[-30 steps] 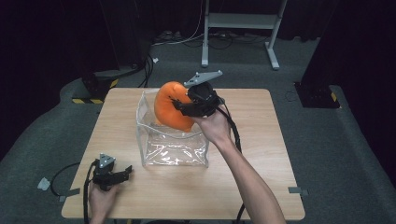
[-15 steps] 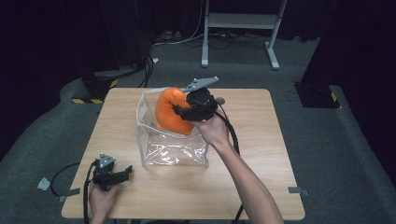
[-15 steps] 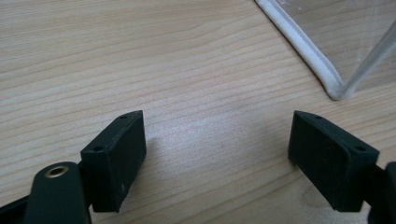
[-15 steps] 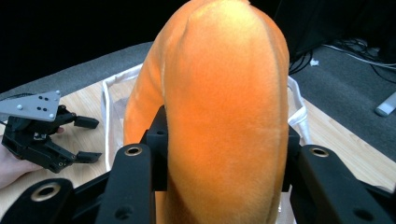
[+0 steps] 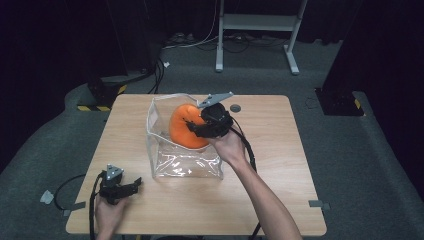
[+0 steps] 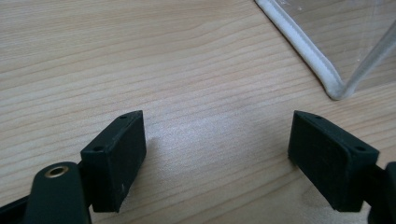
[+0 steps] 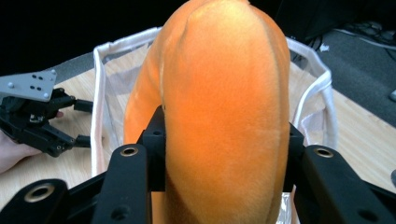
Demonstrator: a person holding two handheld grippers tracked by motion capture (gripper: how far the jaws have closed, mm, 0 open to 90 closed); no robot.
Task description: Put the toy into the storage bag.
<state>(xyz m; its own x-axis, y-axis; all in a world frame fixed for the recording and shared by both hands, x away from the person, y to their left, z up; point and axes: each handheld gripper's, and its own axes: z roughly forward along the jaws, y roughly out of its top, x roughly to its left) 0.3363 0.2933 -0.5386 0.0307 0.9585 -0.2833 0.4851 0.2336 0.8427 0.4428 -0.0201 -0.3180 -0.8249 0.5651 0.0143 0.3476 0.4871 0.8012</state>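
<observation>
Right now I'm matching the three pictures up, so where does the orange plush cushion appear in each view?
High view: the orange plush cushion is at centre, in the mouth of the clear bag, held by the right gripper.
Left gripper view: not in it; a bag corner at upper right.
Right gripper view: it fills the centre, between the fingers.
Shared landmark: the bag's white trim.

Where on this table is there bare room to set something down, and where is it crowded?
The table's right side, from the clear bag to the right edge, is bare apart from a small dark disc near the far edge. The near strip between the left gripper and the person's right forearm is bare too. It is crowded around the bag, where the right gripper holds the orange plush.
</observation>
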